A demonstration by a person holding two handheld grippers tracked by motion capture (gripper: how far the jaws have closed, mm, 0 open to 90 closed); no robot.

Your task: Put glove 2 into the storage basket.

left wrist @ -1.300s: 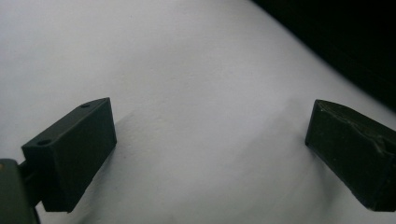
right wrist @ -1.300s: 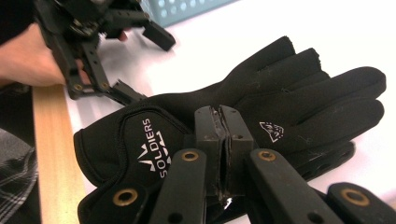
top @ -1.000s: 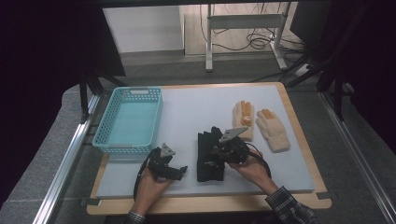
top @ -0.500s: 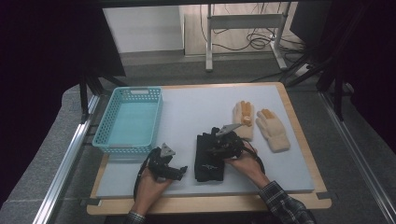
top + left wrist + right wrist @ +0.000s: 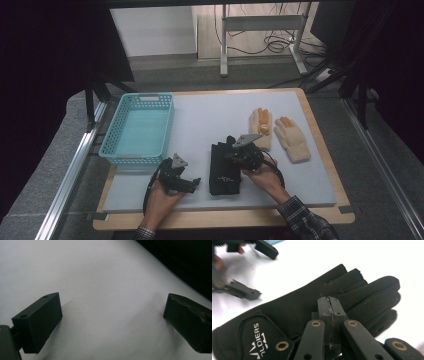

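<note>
We see a turquoise basket (image 5: 141,127) standing at the left of the table (image 5: 210,120), near its far edge; the basket's perforated walls enclose a bare floor with nothing lying in it. To the right of the basket, toward the near edge of the table, lies a pair of black gloves (image 5: 224,170), stacked flat with their fingers pointing away from the person. In the right gripper view the top black glove (image 5: 317,307) carries white lettering on its cuff.

We find the right gripper (image 5: 239,152) resting over the finger end of the black gloves. In the right gripper view its two jaws stand pressed together, pad against pad, right on top of the glove fabric; they have just been closing, and we cannot tell whether any fabric is pinched in the seam between them.

The left gripper (image 5: 192,182) sits low on the table just left of the black gloves, in front of the basket. In the left gripper view its jaws stand wide apart with only bare white table between them.

Farther right, well apart from the basket, two cream gloves with orange fingertips (image 5: 277,132) lie side by side on the table.
</note>
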